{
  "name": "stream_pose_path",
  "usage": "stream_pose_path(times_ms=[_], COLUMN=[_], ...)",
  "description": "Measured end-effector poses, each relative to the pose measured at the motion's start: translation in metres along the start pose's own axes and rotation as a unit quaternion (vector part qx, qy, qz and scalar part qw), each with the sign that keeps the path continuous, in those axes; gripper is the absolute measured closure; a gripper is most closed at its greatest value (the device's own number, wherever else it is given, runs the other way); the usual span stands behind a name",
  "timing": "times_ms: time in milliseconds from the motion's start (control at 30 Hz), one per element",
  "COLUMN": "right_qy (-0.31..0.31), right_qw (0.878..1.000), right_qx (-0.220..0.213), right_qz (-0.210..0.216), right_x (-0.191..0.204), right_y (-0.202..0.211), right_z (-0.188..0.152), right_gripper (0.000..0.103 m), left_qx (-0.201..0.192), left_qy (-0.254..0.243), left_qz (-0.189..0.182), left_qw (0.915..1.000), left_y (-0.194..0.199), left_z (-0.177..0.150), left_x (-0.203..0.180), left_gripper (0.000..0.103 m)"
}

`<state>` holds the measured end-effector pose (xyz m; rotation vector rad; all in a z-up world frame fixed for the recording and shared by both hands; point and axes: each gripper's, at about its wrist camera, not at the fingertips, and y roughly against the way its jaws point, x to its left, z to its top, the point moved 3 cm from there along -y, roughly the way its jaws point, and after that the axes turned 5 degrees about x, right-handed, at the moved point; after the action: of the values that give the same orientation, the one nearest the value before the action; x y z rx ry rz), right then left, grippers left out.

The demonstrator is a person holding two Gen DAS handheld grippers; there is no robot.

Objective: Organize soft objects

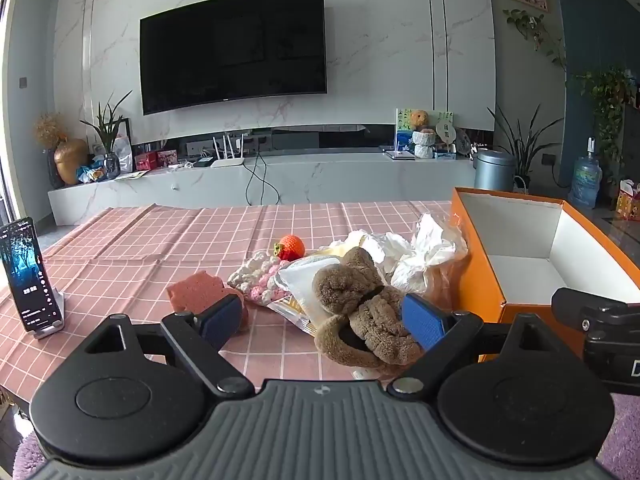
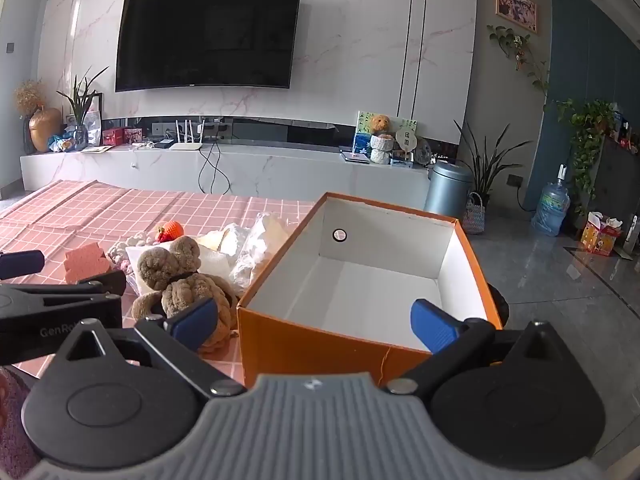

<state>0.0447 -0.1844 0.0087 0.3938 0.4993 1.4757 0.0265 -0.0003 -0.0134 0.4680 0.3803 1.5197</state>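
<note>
1. Left wrist view: the only writing is small white text on the lit screen of a phone [image 1: 30, 276] on a stand at the table's left edge, too small to read.
2. A fuzzy brown plush toy [image 1: 362, 308] with a dark neck band lies on the pink checked table [image 1: 160, 240], just left of the orange box [image 1: 478, 280].
3. Behind it sit crumpled white bags [image 1: 416, 252], a pink-and-white knitted piece [image 1: 258, 280], an orange knitted fruit [image 1: 291, 247] and a pink sponge [image 1: 200, 292].
4. The left gripper [image 1: 324, 320] is spread wide, blue fingers [image 1: 424, 322] either side of the plush, gripping nothing.
5. Right wrist view: "GenRo", cut off, shows on the other tool [image 2: 60, 312] at left.
6. The right gripper [image 2: 316, 324] is spread wide, holding nothing, over the box's [image 2: 320, 344] near wall; the plush toy [image 2: 184, 280] touches the box's left side.
</note>
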Motion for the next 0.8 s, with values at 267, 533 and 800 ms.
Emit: stream_pose_path(times_ms=[267,533,800], right_qy=[0.001,-0.002,-0.004], right_qw=[1.0,1.0,1.0], right_qx=[-0.005,0.0,0.0], right_qz=[0.0,-0.004,-0.005], right_x=[-0.0002,-0.0006,-0.0016], right_y=[0.0027,0.0023,0.003], right_z=[-0.0001,-0.001,-0.0016], right_gripper=[0.002,0.002,0.002], left_qx=[0.003,0.0,0.001], left_qy=[-0.004,0.005,0.004], left_qz=[-0.003,-0.003,-0.001], left_qw=[1.0,1.0,1.0], left_y=[0.0016,0.0062,0.0063], left_z=[-0.0013,-0.0004,0.0015], left_x=[-0.0043,0.0017,0.0005], left_gripper=[0.0,0.0,0.0])
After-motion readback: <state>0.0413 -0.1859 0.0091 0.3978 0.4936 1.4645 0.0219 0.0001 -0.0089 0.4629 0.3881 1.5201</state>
